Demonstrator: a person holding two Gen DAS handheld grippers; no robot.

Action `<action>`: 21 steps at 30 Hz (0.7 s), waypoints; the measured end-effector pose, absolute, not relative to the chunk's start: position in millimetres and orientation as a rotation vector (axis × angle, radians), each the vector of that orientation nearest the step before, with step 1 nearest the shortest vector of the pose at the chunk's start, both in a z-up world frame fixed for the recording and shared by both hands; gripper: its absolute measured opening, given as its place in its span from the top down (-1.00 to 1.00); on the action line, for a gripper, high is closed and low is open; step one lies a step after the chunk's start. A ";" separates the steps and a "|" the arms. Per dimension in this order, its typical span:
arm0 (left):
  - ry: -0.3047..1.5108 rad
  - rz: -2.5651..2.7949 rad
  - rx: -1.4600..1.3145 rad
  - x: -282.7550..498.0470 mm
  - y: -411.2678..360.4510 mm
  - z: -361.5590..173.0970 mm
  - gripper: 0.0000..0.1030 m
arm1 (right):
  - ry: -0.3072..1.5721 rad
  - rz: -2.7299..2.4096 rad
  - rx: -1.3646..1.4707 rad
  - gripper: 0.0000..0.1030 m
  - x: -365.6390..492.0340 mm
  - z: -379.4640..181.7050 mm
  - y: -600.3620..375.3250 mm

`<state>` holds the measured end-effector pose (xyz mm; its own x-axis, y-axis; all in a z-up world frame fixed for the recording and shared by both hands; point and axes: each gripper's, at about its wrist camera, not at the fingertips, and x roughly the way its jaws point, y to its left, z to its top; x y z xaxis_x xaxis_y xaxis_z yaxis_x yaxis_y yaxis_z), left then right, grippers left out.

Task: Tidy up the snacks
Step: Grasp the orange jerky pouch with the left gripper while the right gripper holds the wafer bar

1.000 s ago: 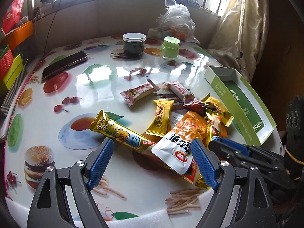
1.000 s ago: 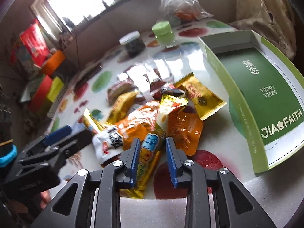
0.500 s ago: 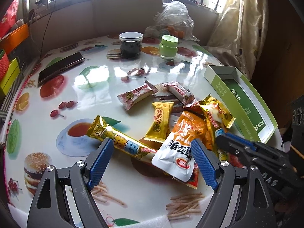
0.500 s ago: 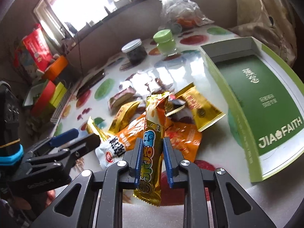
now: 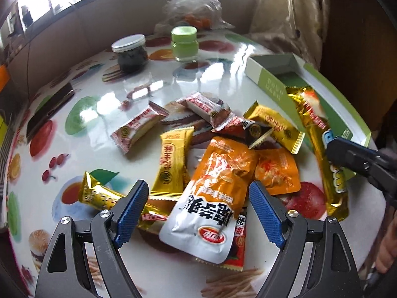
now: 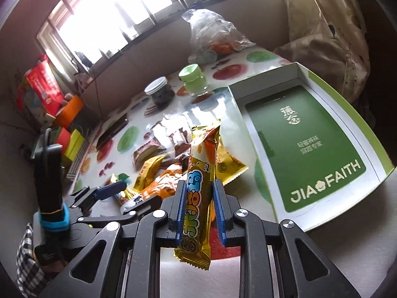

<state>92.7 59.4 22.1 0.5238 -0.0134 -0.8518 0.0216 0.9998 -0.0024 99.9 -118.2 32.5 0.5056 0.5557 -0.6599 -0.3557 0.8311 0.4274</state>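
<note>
My right gripper [image 6: 198, 211] is shut on a long gold snack bar [image 6: 199, 186] and holds it upright above the table, left of the open green and white box [image 6: 307, 146]. In the left wrist view the same bar [image 5: 320, 149] hangs in front of the box [image 5: 273, 84], with the right gripper [image 5: 347, 156] at the right edge. My left gripper [image 5: 198, 208] is open and empty, low over the pile, its jaws either side of an orange and white pouch [image 5: 213, 193]. Several wrapped snacks [image 5: 173, 164] lie around it.
A dark jar with a white lid [image 5: 130, 54] and a green jar [image 5: 184, 42] stand at the back, with a plastic bag [image 5: 193, 7] behind them. A phone [image 5: 49, 114] lies at the left. Coloured boxes [image 6: 67, 129] sit off the table's left edge.
My right gripper has lifted the gold bar out of the pile and carried it up and toward the box. My left gripper has moved forward over the pouch, still open.
</note>
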 end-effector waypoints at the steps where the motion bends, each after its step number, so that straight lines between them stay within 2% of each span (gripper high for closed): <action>1: 1.030 -0.026 0.016 94.3 57.5 20.1 -0.62 | 0.881 0.553 0.251 0.61 99.1 32.4 -120.3; 10: 1.073 -0.024 0.052 101.3 50.9 6.6 -0.62 | 0.874 0.539 0.274 0.61 96.8 33.1 -133.6; 17: 1.060 -0.027 0.034 101.0 46.8 11.1 -0.13 | 0.878 0.532 0.285 0.61 98.0 31.4 -139.5; 21: 1.057 -0.017 0.034 101.6 44.4 12.6 -0.04 | 0.880 0.530 0.291 0.61 96.8 30.9 -142.1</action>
<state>101.6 44.4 12.6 0.4917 0.0021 -0.8708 0.0307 0.9993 0.0197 96.8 -142.1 30.9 0.5210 0.5509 -0.6520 -0.3185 0.8341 0.4504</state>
